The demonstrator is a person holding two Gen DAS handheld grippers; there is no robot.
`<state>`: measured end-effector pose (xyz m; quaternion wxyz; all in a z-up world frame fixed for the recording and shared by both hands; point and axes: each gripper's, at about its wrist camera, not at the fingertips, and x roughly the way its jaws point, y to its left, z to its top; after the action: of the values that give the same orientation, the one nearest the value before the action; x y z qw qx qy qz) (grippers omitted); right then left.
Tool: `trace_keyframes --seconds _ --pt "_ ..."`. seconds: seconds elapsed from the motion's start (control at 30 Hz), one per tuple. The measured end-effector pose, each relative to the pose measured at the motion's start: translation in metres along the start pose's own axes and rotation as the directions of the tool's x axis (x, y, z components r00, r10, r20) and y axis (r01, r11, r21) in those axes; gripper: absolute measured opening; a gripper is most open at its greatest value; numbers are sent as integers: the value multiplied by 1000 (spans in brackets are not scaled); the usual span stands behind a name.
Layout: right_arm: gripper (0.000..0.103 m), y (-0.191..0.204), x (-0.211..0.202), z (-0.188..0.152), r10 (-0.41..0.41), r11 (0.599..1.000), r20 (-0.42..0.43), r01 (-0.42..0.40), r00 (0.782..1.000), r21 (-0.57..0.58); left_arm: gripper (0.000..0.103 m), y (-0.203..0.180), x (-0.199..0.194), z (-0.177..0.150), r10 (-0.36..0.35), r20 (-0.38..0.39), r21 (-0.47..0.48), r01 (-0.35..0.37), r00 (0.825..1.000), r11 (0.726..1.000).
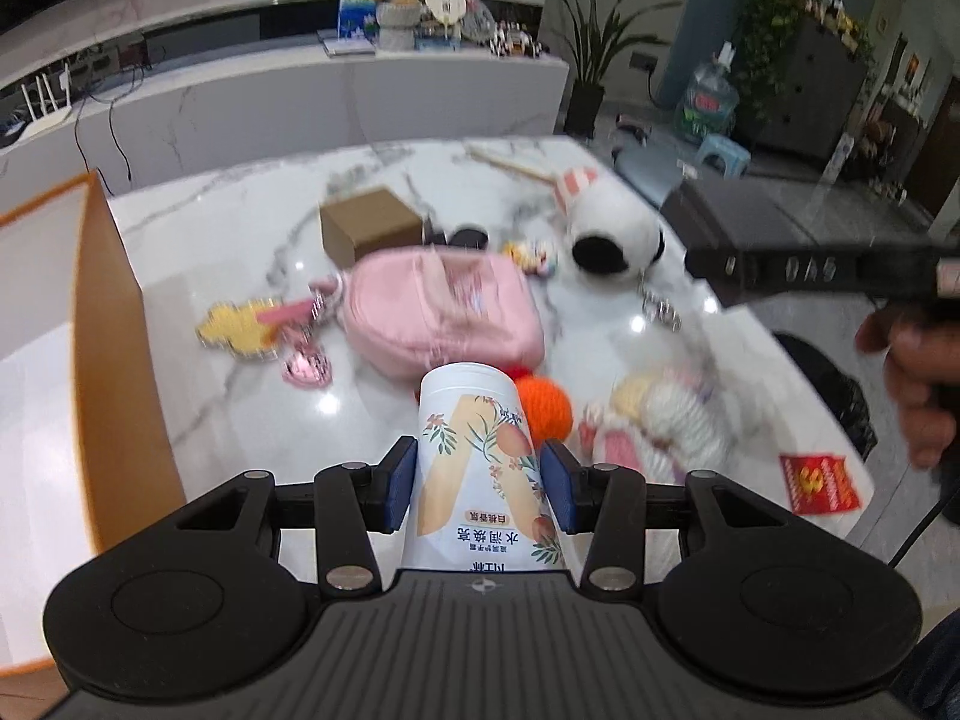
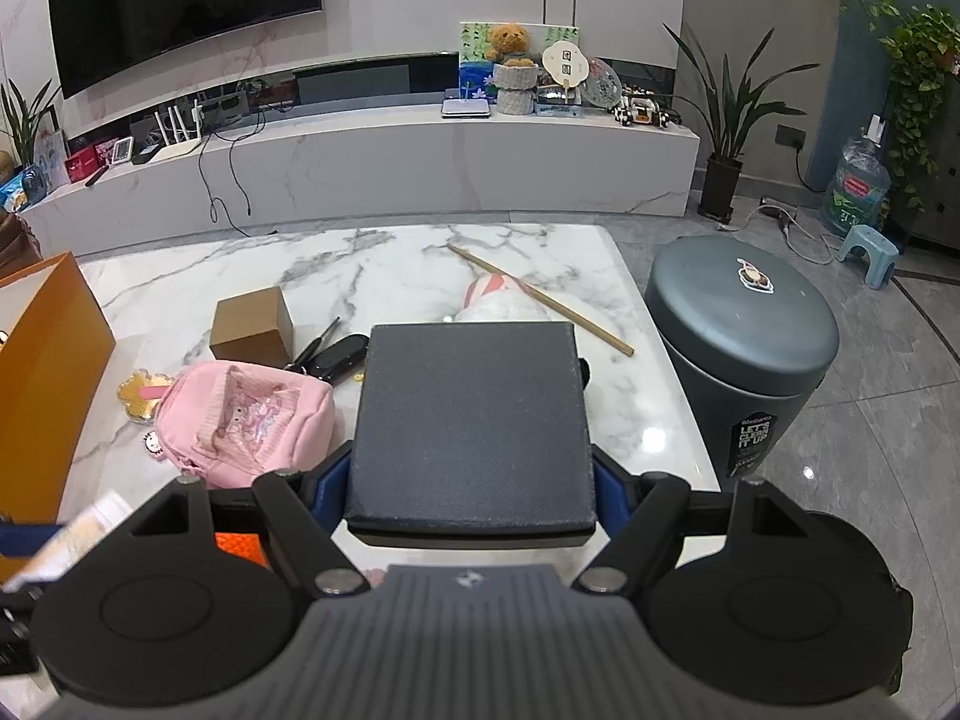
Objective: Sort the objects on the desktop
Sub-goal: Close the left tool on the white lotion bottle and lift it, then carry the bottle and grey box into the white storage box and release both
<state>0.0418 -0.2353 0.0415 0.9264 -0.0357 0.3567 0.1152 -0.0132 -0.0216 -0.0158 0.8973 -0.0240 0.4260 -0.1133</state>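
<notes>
My left gripper is shut on a white bottle printed with peaches and flowers, held above the marble table. Its blue pads press on both sides of the bottle. My right gripper is shut on a flat dark grey box, which it holds level over the table. That box also shows at the right of the left wrist view, as the dark box, with a hand behind it. A pink pouch lies mid-table.
An orange paper bag stands at the left. On the table lie a brown cardboard box, a panda plush, an orange ball, a knitted doll, a red packet and a wooden stick. A dark bin stands right of the table.
</notes>
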Motion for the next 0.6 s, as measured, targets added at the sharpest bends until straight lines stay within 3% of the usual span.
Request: trace_keyframes --seconds 0.3,0.6 --pt "78 23 -18 13 45 999 41 -44 998 -18 51 23 -45 25 33 116 -34 -29 993 999" --pt "78 84 -35 33 147 988 92 -143 985 -50 51 80 -91 37 121 209 -142 -92 970 986"
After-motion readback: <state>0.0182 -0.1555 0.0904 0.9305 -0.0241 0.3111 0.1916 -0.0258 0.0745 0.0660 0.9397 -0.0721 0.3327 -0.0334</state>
